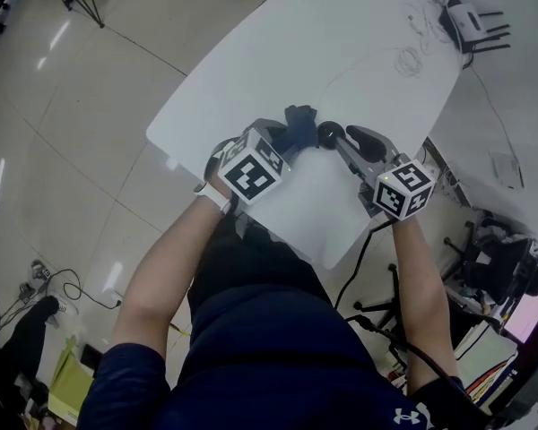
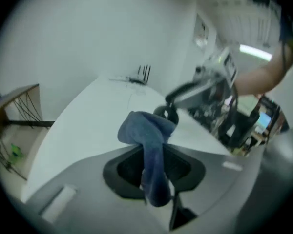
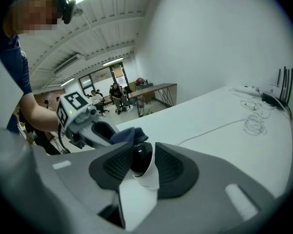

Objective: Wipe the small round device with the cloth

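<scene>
Bare forearms (image 1: 161, 276) reach over a white oval table (image 1: 341, 52), each with a grey gripper.
The left gripper (image 2: 154, 169) is clamped narrowly on a dark blue cloth (image 2: 146, 128), its bunched top just beside the small round black-and-white device (image 3: 140, 156). The right gripper (image 3: 143, 168) pinches that device between its pads, above the table's near end.

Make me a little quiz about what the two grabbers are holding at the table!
1. True or false: the left gripper is shut on the blue cloth.
2. What does the right gripper hold? A) the small round device B) a cable C) nothing
3. Fill in: the table is coloured ____.
Key: 1 true; 2 A; 3 white.
</scene>
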A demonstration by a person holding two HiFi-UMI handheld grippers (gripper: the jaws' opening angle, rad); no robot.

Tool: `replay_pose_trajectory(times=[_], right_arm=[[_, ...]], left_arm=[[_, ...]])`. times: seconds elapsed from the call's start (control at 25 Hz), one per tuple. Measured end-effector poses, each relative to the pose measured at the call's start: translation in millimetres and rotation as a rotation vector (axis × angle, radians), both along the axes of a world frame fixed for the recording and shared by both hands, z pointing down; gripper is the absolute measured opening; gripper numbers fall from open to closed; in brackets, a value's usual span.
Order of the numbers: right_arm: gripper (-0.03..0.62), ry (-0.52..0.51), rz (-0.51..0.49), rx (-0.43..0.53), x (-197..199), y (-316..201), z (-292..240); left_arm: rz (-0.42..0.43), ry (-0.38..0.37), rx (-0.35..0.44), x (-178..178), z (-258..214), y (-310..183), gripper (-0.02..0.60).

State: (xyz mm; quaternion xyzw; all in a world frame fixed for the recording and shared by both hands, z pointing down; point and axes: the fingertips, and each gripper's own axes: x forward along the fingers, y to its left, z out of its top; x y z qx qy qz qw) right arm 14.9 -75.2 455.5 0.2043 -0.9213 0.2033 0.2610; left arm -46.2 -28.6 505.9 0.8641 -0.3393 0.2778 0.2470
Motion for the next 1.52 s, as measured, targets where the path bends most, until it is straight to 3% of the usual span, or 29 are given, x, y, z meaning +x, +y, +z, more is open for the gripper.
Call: replay_pose_trajectory(times=[0.12,0.24,0.32,0.4,0.52,0.6,0.76,0.92,1.04,1.08,1.12,1.16,1.2,1.32,1.44,1.52], right_arm=[[0.143,-0.005,0.007,-0.002,1.3,-0.3,0.7],[0.143,-0.019,0.026,-0.008,3.0,-0.5,1.0],[0.143,-0.023,0.033,-0.009,3.4,-1.3,1.0],[0.143,-0.021,0.032,-0.010,3.4,-1.5,0.8],[0.143,-0.019,0.029,-0.010,2.2,-1.0,0.3],[0.143,-0.019,0.031,-0.011,1.8,-1.5,0.1],[0.143,-0.022,0.040,-0.011,1.9,-0.6,0.4],[0.143,-0.026,0.049,-0.012,1.6,0.2,-0.3],[0.143,-0.025,0.054,-0.010,1.7,0.8,-0.3],[0.143,-0.024,0.055,-0.008,2.0,0.9,-0.1],[0.143,-0.021,0.056,-0.008,2.4,1.0,0.2],[0.143,-0.019,0.057,-0.008,2.6,1.2,0.4],[0.143,-0.016,0.055,-0.008,2.2,1.5,0.3],[0.143,-0.004,0.044,0.001,-1.3,2.4,-0.1],[0.143,-0.006,0.048,0.009,-0.8,2.8,0.1],[0.143,-0.012,0.058,0.009,0.5,3.0,0.2]], left_arm=[[-0.123,0.433,0.036,4.6,-68.8,-18.8,0.095],[-0.268,0.800,-0.024,2.7,-97.0,-40.7,0.095],[-0.330,0.981,-0.147,5.0,-83.7,-47.5,0.095],[-0.377,1.051,-0.258,8.0,-58.7,-48.0,0.094],[-0.422,1.034,-0.307,0.6,-33.5,-46.0,0.094],[-0.433,0.956,-0.322,-5.9,-18.9,-44.7,0.094],[-0.390,0.608,-0.335,-7.1,17.3,-33.0,0.094],[-0.322,0.311,-0.295,-2.9,34.3,-23.8,0.094],[-0.273,-0.009,-0.209,-13.6,46.9,-25.3,0.095],[-0.247,-0.074,-0.181,-13.3,47.0,-26.4,0.094],[-0.229,-0.092,-0.162,-11.9,44.1,-28.4,0.094],[-0.228,-0.063,-0.153,-11.7,36.8,-31.8,0.095],[-0.243,0.012,-0.150,-13.7,23.7,-36.9,0.095],[-0.267,0.348,-0.129,-22.2,-43.3,-55.2,0.094],[-0.112,0.603,-0.135,-3.9,-104.5,-57.5,0.095],[-0.002,0.668,-0.204,16.6,-112.6,-52.6,0.095]])
